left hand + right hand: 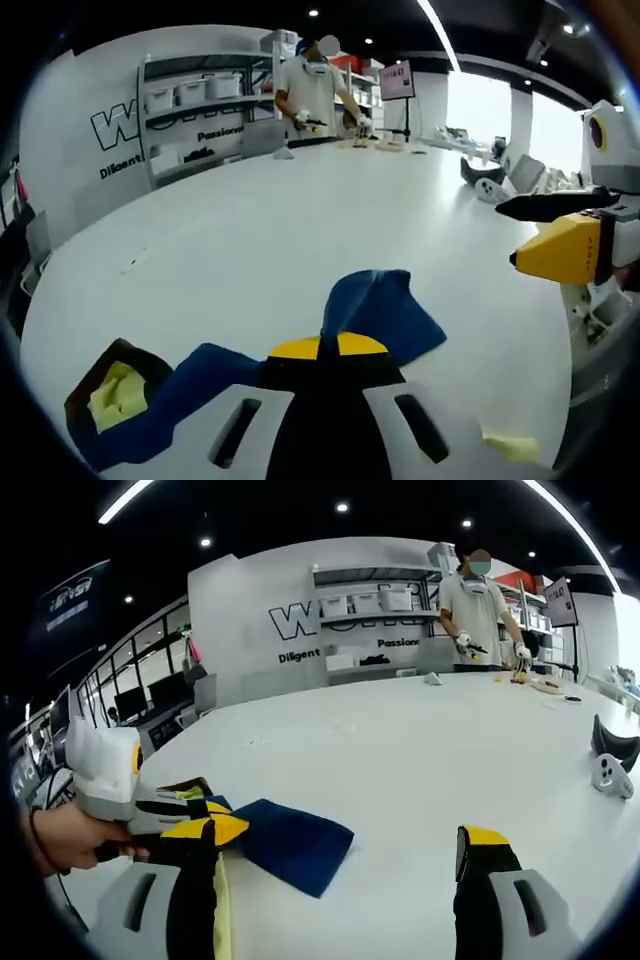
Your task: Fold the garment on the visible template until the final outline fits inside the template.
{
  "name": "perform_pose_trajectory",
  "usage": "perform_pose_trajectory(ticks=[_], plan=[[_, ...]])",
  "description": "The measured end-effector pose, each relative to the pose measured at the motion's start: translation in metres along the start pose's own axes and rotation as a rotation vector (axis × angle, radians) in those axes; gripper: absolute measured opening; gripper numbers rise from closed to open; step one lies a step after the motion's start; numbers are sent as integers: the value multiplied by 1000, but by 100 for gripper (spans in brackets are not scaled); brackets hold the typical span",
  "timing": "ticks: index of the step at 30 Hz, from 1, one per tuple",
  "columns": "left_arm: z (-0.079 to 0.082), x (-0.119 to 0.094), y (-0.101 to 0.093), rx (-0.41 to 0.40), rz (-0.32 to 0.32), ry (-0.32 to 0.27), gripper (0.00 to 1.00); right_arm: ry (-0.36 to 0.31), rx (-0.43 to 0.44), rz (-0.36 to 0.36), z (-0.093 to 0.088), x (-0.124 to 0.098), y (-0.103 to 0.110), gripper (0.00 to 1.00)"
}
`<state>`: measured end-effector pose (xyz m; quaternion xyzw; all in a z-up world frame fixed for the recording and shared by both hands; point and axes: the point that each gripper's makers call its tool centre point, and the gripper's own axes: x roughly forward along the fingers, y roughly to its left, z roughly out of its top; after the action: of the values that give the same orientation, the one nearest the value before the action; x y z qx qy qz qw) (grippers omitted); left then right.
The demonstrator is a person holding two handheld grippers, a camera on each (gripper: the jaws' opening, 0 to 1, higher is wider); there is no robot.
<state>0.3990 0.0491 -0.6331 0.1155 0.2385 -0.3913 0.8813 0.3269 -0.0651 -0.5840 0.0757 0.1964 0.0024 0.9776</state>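
Note:
A dark blue garment lies crumpled on the white table, and my left gripper is shut on a raised fold of it. A dark template piece with a yellow patch pokes out from under the cloth at the left. In the right gripper view the garment spreads flat to the right of the left gripper, which a hand holds. My right gripper stands wide open above the table, with nothing between its jaws. In the left gripper view it hangs open at the right.
A person works at the table's far end, in front of shelves with bins. White and black devices lie near the table's right edge. A small yellow scrap lies by my left gripper's right jaw.

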Motion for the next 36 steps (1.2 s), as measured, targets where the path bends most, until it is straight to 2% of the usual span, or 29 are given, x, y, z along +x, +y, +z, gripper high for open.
perform_pose_trajectory(ticks=[8,9,10,13,15,19,21,36], plan=[[13,-17,11,-79,22,-57,0,3,5,1,-1,0,0,99],[19,-22,16,-107,47,-85,0,4,5,2,-1,0,0,99],[26,-29,20,-92,62,-106,0,1,6,4,-1,0,1,99],[39,-37,22,-89,58,-150,0,8,0,6,-2,0,3,99],[48,-45,28,-82,79,-180,0,14,0,9,-3,1,3,99],[48,-53,36,-96,106,-188,0,20,1,9,-4,0,4,99],[47,-57,41,-106,115,-190,0,2,10,14,-1,-1,5,99],[53,-97,79,-168,204,-238,0,47,-29,29,-11,3,12,99]])
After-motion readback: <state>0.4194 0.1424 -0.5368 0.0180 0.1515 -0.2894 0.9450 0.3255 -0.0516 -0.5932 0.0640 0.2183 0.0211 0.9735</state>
